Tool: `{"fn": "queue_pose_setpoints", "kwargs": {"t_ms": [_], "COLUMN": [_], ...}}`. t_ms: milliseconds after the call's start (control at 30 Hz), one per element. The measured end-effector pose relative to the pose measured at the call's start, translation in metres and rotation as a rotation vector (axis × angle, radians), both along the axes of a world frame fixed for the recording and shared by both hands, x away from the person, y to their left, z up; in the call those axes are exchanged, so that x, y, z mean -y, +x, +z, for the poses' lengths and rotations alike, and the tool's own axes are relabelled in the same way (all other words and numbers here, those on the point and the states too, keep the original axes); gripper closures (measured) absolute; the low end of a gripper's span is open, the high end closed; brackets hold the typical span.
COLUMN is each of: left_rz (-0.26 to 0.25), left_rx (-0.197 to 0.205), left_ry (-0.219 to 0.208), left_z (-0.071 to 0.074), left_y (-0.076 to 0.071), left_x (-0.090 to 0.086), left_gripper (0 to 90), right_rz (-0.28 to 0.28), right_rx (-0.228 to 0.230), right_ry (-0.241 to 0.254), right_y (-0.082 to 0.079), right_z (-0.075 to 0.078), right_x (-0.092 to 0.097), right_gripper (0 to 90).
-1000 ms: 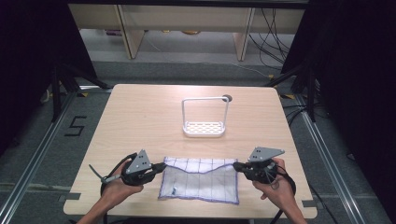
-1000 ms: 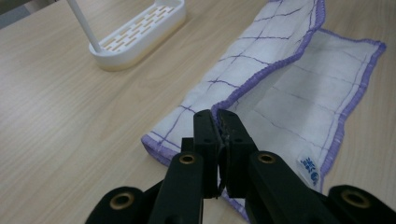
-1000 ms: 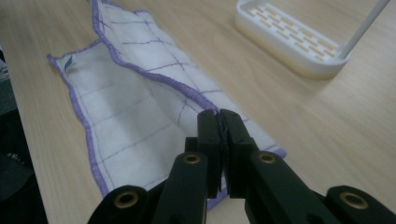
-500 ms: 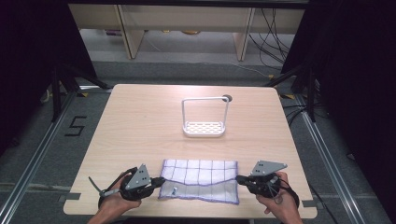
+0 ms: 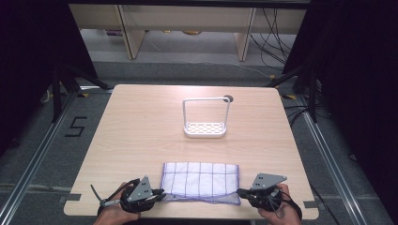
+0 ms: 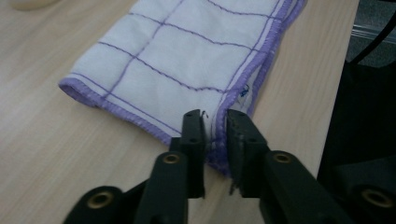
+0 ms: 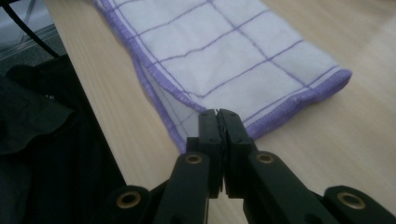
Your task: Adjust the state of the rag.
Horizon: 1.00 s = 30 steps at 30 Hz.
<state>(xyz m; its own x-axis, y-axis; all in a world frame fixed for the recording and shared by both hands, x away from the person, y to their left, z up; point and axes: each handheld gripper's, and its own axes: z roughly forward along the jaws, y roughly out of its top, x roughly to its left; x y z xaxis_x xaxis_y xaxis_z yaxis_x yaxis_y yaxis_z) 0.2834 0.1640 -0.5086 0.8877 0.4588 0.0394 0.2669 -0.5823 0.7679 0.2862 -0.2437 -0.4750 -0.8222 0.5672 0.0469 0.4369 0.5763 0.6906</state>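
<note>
A white cloth with purple grid lines and purple hem (image 5: 201, 181) lies folded flat near the table's front edge. My left gripper (image 5: 162, 192) sits at its near left corner. In the left gripper view the cloth (image 6: 187, 60) has its hemmed corner in the narrow gap of my left gripper (image 6: 215, 116), whose jaws have just been opening and stand slightly apart. My right gripper (image 5: 239, 191) is at the near right corner. The right gripper view has my right gripper (image 7: 218, 114) shut on the hem of the cloth (image 7: 224, 56).
A white wire rack with a perforated base (image 5: 205, 119) stands upright in the middle of the wooden table (image 5: 136, 126). A round cable hole (image 5: 228, 99) lies just behind it. The table's front edge runs right under both hands.
Both hands came down and back toward the front edge, laying the cloth flat on the table. The left jaws have parted a little; the right jaws stay closed on the hem.
</note>
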Motion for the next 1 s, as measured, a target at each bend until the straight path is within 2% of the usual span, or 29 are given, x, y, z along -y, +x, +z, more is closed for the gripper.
{"fn": "queue_pose_setpoints", "kwargs": {"t_ms": [33,67,100,133,167,200,267,300,333,367,433,467,500,567,600,633,667,700,733,767,867,933,1000], "left_rz": [-0.023,-0.013,-0.023,-0.007,0.0,0.014,0.034,0.047,0.061,0.091,0.133,0.15,0.165,0.177,0.187,0.187,0.18,0.193,0.195,0.192,0.191,0.203,0.201], "left_rx": [0.004,0.003,0.013,-0.003,0.005,-0.004,0.005,0.003,0.0,-0.005,0.004,0.002,-0.005,0.0,-0.011,-0.011,-0.019,-0.041,-0.051,-0.056,-0.086,-0.094,-0.109], "left_ry": [0.032,0.026,0.008,-0.026,-0.029,-0.064,-0.064,-0.09,-0.083,-0.116,-0.125,-0.138,-0.142,-0.138,-0.122,-0.122,-0.101,-0.114,-0.1,-0.074,-0.058,-0.049,-0.043], "left_z": [0.001,0.001,0.003,0.005,0.008,0.01,0.017,0.018,0.021,0.022,0.026,0.028,0.03,0.032,0.032,0.032,0.032,0.03,0.028,0.027,0.021,0.018,0.015], "left_y": [0.001,-0.001,-0.001,-0.002,0.0,0.0,0.005,0.008,0.013,0.017,0.029,0.037,0.044,0.06,0.072,0.072,0.081,0.087,0.092,0.096,0.105,0.109,0.112], "left_x": [-0.002,-0.002,-0.002,-0.001,-0.003,-0.002,-0.004,-0.004,-0.005,-0.004,-0.005,-0.005,-0.005,-0.005,-0.002,-0.002,-0.001,0.001,0.002,0.003,0.005,0.006,0.007], "left_gripper": [70.0,70.0,68.2,62.5,57.4,57.1,55.4,52.6,49.0,48.5,47.1,45.7,45.2,44.6,44.6,44.6,44.6,44.6,44.8,44.9,45.1,45.2,45.4], "right_rz": [-0.004,-0.004,-0.003,0.014,-0.008,-0.033,-0.07,-0.102,-0.118,-0.128,-0.17,-0.165,-0.173,-0.225,-0.219,-0.219,-0.218,-0.235,-0.247,-0.268,-0.288,-0.306,-0.298], "right_rx": [-0.015,-0.015,-0.015,-0.024,-0.015,-0.017,0.003,0.018,0.027,0.041,0.026,0.048,0.046,0.004,0.01,0.01,0.019,0.025,0.018,0.004,0.011,-0.007,-0.001], "right_ry": [-0.013,-0.013,-0.017,-0.014,-0.006,0.004,0.018,0.03,0.035,0.037,0.045,0.032,0.031,0.027,0.014,0.014,0.013,0.013,0.004,0.01,0.011,0.015,0.018], "right_y": [-0.001,-0.001,-0.001,-0.001,-0.002,-0.002,0.001,0.002,0.005,0.006,0.007,0.01,0.011,0.014,0.016,0.016,0.02,0.025,0.03,0.035,0.055,0.066,0.075], "right_z": [-0.004,-0.004,-0.005,-0.004,-0.003,0.0,0.005,0.008,0.011,0.013,0.016,0.016,0.015,0.01,0.009,0.009,0.007,0.005,0.005,0.005,0.003,0.003,0.001], "right_x": [0.0,0.0,0.0,0.0,0.001,0.002,0.004,0.006,0.007,0.008,0.006,0.006,0.005,0.001,0.002,0.002,0.002,0.002,0.002,0.002,0.002,-0.001,-0.003], "right_gripper": [88.5,88.5,88.0,87.0,83.4,78.6,72.2,68.4,67.1,65.1,60.5,58.8,56.6,49.8,48.8,48.8,47.9,47.7,47.7,47.7,47.8,48.3,48.3]}}
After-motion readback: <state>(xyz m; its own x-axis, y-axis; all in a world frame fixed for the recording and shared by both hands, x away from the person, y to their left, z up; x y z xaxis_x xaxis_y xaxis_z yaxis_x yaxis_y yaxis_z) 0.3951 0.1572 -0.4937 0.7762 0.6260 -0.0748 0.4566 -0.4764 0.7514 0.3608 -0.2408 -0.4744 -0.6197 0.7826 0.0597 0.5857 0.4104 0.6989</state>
